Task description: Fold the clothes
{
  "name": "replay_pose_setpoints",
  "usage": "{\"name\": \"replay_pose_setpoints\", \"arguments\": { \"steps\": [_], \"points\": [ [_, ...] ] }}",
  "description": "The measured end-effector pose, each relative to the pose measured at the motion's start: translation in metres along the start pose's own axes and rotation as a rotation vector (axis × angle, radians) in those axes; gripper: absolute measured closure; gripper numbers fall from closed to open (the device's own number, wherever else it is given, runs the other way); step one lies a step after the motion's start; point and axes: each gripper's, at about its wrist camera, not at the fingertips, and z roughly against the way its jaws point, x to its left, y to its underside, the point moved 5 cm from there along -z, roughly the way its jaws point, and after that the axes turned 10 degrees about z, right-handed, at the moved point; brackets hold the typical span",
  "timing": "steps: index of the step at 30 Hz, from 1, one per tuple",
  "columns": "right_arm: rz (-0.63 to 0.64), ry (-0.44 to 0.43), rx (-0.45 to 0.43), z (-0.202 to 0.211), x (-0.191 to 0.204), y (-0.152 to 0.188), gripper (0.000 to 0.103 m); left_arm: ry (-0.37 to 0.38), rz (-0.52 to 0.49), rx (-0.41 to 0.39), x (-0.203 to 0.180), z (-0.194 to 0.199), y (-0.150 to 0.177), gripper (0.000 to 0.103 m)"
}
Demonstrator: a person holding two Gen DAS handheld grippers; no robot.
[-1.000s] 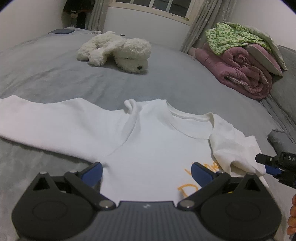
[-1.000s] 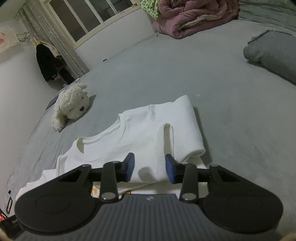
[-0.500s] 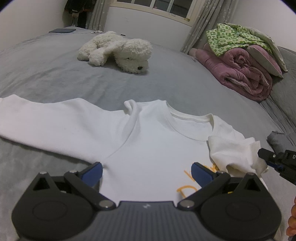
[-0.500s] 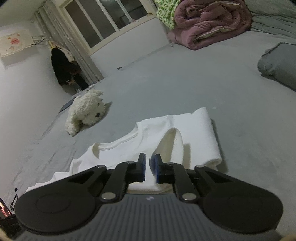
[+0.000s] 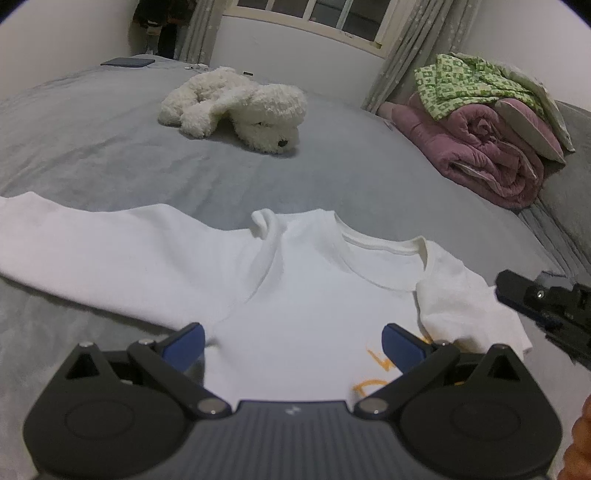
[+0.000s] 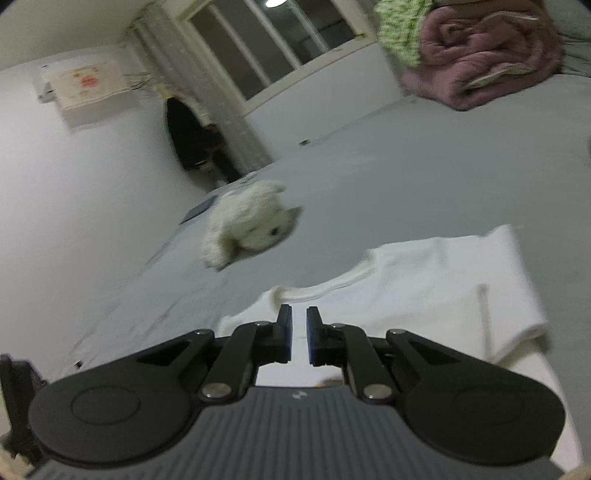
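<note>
Folding barely begun: white sweatshirt [image 5: 303, 295] lies centre frame on the grey bed [image 5: 110, 147], right sleeve [image 5: 465, 310] tucked in, left sleeve [image 5: 92, 254] spread. Left gripper [image 5: 291, 341] wide; right gripper [image 6: 299, 334] nearly shut (nothing pinched).

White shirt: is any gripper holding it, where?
Left gripper open, holding nothing. Right gripper has just been closing near the white shirt; a pinch cannot be told.

Home bedroom: a wide bed with a grey bedspread [image 5: 110, 155] fills the room. A fluffy white stuffed toy dog [image 5: 236, 107] lies on it, and a rolled mauve quilt [image 5: 491, 147] under a green checked blanket [image 5: 465, 83] sits at the edge. Patterned grey curtains [image 5: 402, 48] frame a white-framed window [image 5: 314, 14]; dark clothes [image 6: 184, 136] hang in the corner.
</note>
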Motion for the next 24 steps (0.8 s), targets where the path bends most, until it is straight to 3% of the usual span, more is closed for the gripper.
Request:
{"name": "replay_pose_setpoints", "arguments": {
  "steps": [7, 9, 10, 21, 24],
  "points": [
    [0.080, -0.053, 0.053, -0.009, 0.025, 0.011, 0.084, -0.004, 0.026, -0.002, 0.007, 0.002, -0.005, 0.001],
    [0.089, -0.026, 0.067, -0.008, 0.021, 0.015, 0.056, -0.003, 0.027, -0.001, 0.008, 0.002, -0.005, 0.001],
    [0.088, -0.009, 0.067, -0.006, 0.017, 0.016, 0.052, -0.003, 0.028, -0.001, 0.008, 0.002, -0.005, 0.001],
    [0.009, 0.295, 0.019, 0.015, -0.055, 0.002, 0.051, -0.001, 0.026, 0.007, 0.006, 0.001, -0.004, 0.001],
    [0.006, 0.337, 0.045, 0.010, -0.067, 0.006, 0.051, 0.002, 0.024, 0.010, 0.004, 0.001, -0.002, 0.001]
  ]
}}
